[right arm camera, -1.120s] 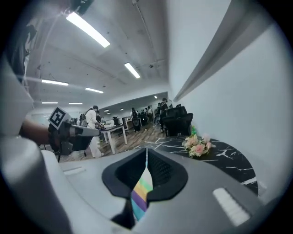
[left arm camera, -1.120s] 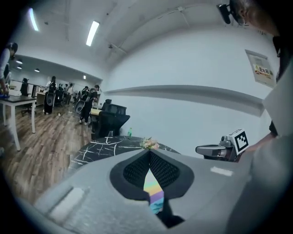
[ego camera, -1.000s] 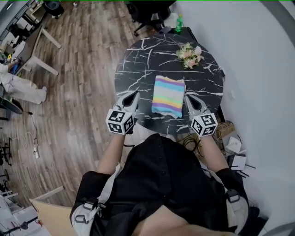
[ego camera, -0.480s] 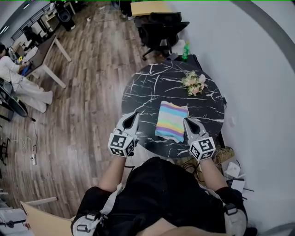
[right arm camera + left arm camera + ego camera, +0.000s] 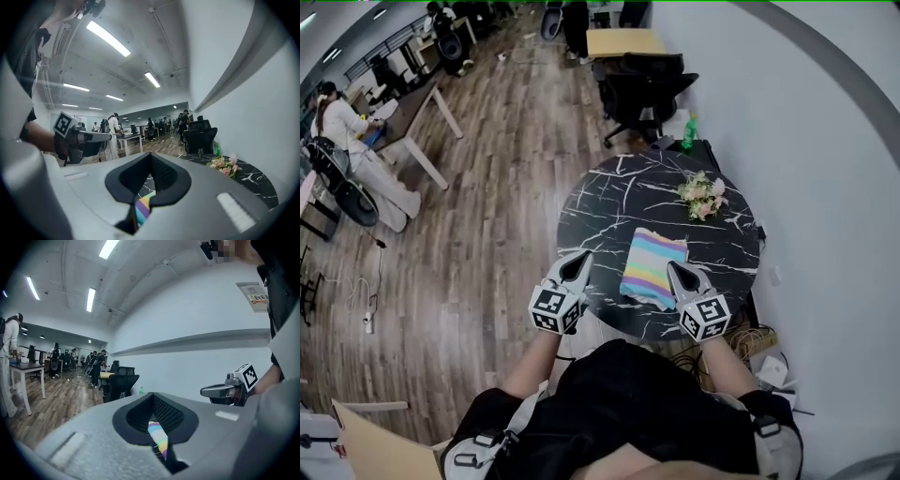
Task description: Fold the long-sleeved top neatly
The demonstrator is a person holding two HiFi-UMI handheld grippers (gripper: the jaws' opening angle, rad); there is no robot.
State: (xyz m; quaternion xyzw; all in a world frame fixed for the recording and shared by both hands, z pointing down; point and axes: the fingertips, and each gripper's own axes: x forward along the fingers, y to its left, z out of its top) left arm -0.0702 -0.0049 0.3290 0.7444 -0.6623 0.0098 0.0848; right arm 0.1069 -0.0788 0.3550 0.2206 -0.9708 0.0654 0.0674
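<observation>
The top (image 5: pixel 653 267) lies on the round table (image 5: pixel 591 202) as a small striped rectangle. No sleeve sticks out, so the folding looks finished. The left gripper (image 5: pixel 578 261) is near the left edge of the top, and the right gripper (image 5: pixel 675 270) is just beside its right edge. As far as the head view shows, neither one presses on the cloth. Both pairs of jaws are pressed together and hold nothing. In each gripper view only a thin strip of the top shows through the slit, and it lies farther off on the table. The flowers (image 5: pixel 701 195) stand behind the top, apart from it. The step in hand seems to be the last one, leaving the folded top in place. The next move probably calls only for taking the 2 grippers away without brushing the cloth, so that the folds are not disturbed.
</observation>
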